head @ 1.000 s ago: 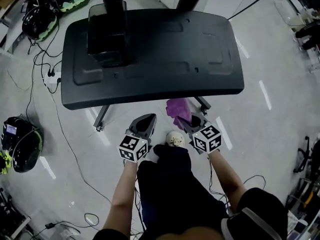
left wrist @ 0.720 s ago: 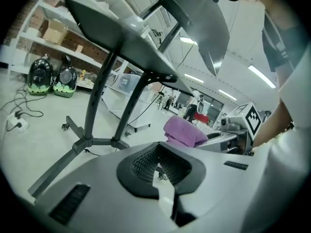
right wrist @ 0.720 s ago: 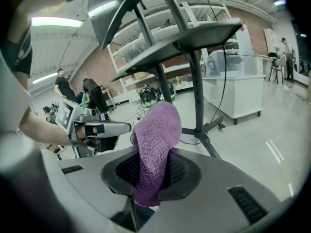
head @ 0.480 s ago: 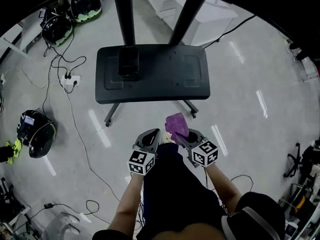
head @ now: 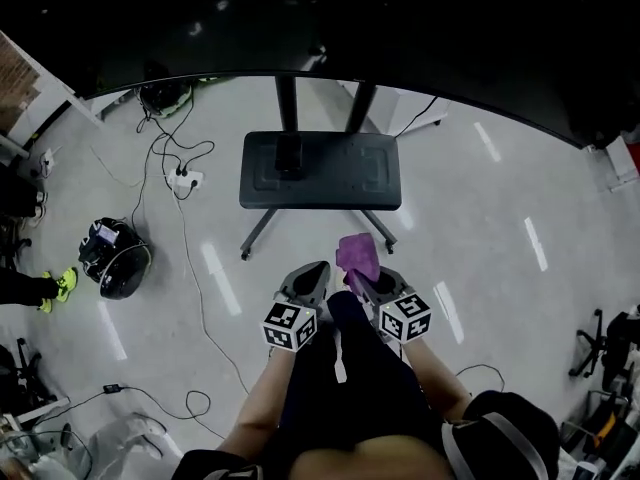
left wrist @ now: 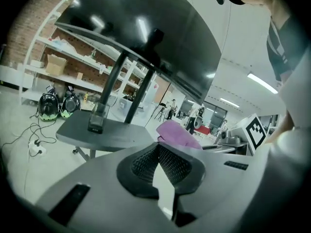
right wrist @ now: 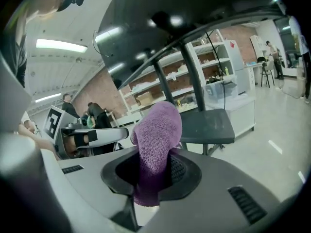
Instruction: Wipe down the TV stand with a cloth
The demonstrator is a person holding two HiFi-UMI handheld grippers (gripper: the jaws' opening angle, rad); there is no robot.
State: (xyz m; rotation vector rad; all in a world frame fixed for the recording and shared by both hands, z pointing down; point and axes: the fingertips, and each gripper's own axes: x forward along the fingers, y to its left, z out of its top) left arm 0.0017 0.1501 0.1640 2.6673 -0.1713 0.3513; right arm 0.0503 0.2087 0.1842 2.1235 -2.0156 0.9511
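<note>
A grey workshop floor strewn with cables is seen, the black TV stand well apart from both claws. The purple cloth is clamped in the right claw; the left claw is closed on nothing. The cloth is best laid flat on the stand's base and swept edge to edge, the 2 poles being skirted.

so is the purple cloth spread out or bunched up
Bunched up: the purple cloth stands as a rounded wad pinched in the right gripper, not spread flat.
</note>
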